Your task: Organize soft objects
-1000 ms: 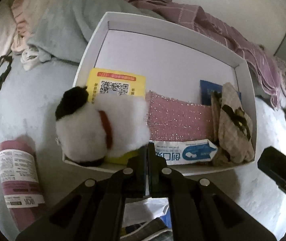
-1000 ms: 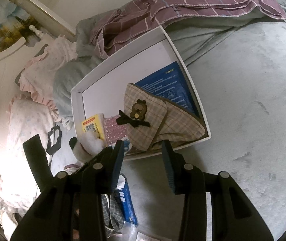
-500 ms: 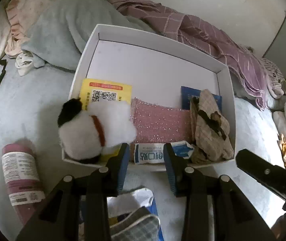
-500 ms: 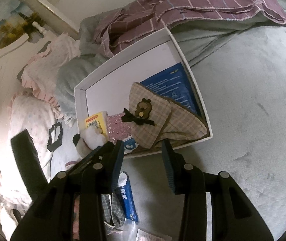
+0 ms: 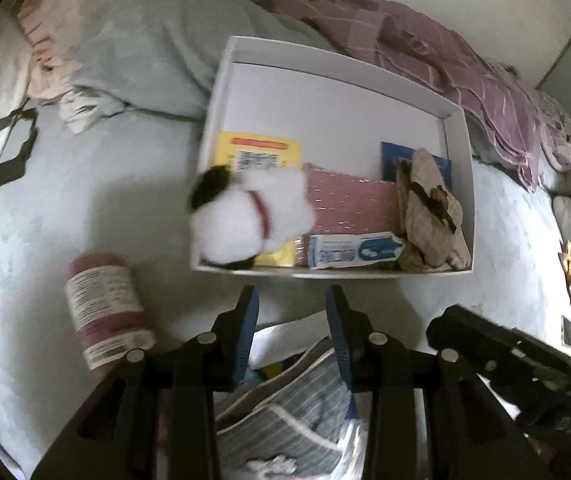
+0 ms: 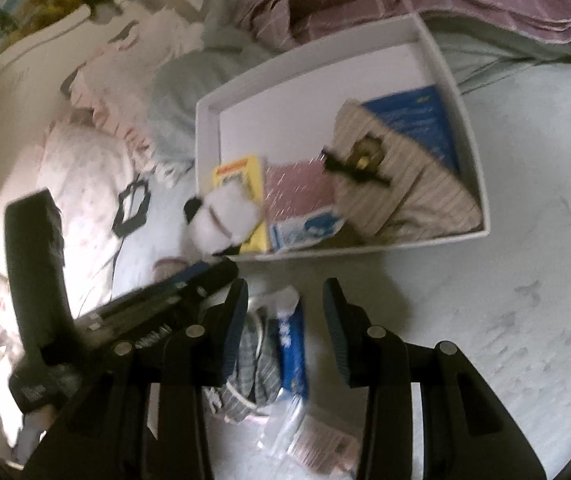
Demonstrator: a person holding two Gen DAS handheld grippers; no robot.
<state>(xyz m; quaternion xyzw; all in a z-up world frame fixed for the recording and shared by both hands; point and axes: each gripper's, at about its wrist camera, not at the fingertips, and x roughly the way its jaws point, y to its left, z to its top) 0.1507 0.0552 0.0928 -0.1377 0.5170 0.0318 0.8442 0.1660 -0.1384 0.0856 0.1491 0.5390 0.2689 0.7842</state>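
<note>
Hovering empty, the left gripper (image 5: 291, 308) has its jaws apart just short of the white box (image 5: 459, 128). Ahead of it the plush toy (image 5: 245, 216) slumps over the box's near corner. The right gripper (image 6: 285, 308) also gapes empty above the striped cloth (image 6: 253, 364), probably the next pick.

Two wrist views, steeply downward, near, sharing the white box (image 5: 461, 160).

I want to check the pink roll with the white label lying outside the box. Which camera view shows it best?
The left wrist view: the pink roll lies whole on the bed, left of the white box, its label visible though blurred. In the right wrist view only a pink sliver shows behind the left gripper.
</note>
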